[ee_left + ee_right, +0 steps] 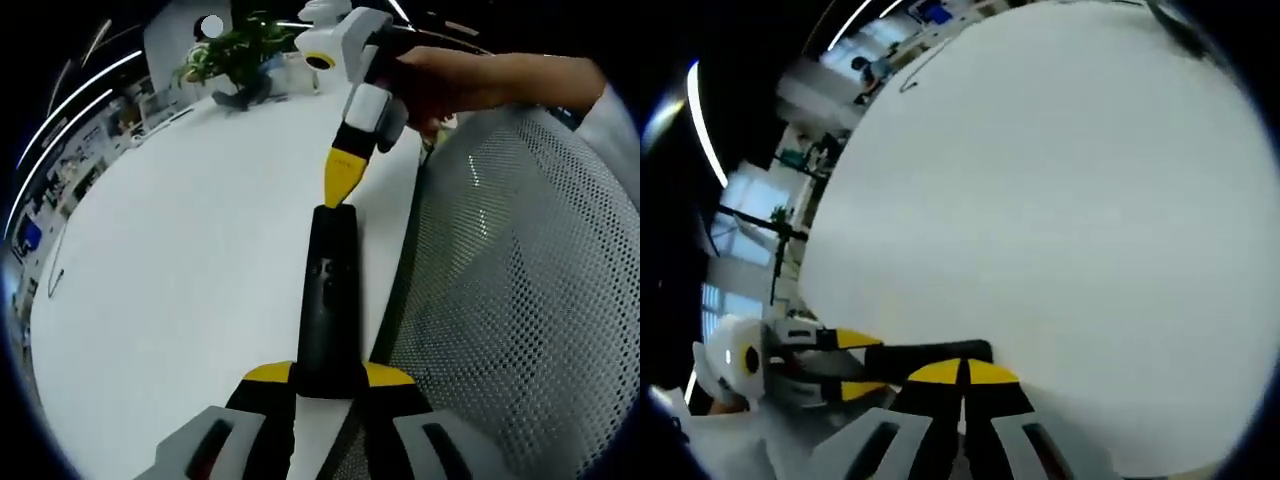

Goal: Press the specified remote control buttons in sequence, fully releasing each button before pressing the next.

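Black remote [328,310] clamped in left gripper [330,376] fingers, right gripper [962,373] fingers closed, tips on remote, white table [180,260].

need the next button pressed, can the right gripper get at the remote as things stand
Probably yes: the right gripper, jaws closed, already has its tip at the far end of the remote, which the left gripper clamps, with nothing between them.

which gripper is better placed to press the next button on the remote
Right, probably. The right gripper has its shut yellow tip at the remote's far end, while the left gripper is clamped on its near end, holding it steady.
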Available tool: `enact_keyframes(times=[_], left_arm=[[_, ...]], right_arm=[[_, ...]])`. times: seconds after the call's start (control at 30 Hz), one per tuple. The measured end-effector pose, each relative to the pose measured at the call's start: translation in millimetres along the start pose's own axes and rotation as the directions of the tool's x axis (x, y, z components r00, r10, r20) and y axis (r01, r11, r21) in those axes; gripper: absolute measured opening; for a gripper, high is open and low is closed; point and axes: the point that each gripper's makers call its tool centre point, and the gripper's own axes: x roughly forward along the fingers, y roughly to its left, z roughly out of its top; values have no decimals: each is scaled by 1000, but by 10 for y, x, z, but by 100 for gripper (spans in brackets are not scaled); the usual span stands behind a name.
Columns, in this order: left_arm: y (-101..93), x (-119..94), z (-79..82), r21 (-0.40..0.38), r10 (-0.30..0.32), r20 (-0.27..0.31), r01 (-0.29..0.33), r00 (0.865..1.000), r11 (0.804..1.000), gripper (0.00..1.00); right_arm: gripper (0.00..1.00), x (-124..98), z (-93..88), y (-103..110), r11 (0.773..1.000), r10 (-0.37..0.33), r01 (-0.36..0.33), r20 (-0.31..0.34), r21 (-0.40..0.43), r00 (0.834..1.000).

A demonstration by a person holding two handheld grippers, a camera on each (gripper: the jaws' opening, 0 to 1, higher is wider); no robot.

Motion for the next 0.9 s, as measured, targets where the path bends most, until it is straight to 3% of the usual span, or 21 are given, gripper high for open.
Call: enact_keyframes(times=[0.1, 0.23, 0.37, 0.5, 0.6, 0.67, 0.87, 0.9], left_arm=[[5, -4, -6, -12, 2, 19, -1, 1000, 1000, 24], [8, -3, -1, -55, 26, 75, -22, 997, 998, 24], [8, 3, 8, -49, 23, 60, -20, 998, 999, 24], [9, 3, 8, -49, 20, 68, -17, 997, 999, 24], [13, 4, 6, -46, 12, 76, -9, 997, 999, 24], [11, 2, 11, -43, 9, 84, -6, 996, 999, 24], [10, 3, 12, -37, 9, 88, -6, 996, 999, 24], [10, 3, 12, -38, 9, 90, -6, 996, 999, 24]], right_arm=[[0, 7, 6, -4, 998, 21, -22, 8, 55, 1000], [0, 22, 18, 7, 998, 20, -20, -9, 58, 1000], [0, 31, 3, 4, 998, -59, 58, -62, -10, 996], [0, 32, 2, 6, 998, -68, 68, -39, 0, 997], [0, 26, -6, 21, 997, -60, 58, -17, -58, 998], [0, 13, -4, 13, 999, -43, 44, 13, -30, 999], [0, 19, 13, 46, 999, -35, 35, -4, -24, 999], [0, 26, 23, 105, 1000, -5, 5, 0, -28, 1000]])
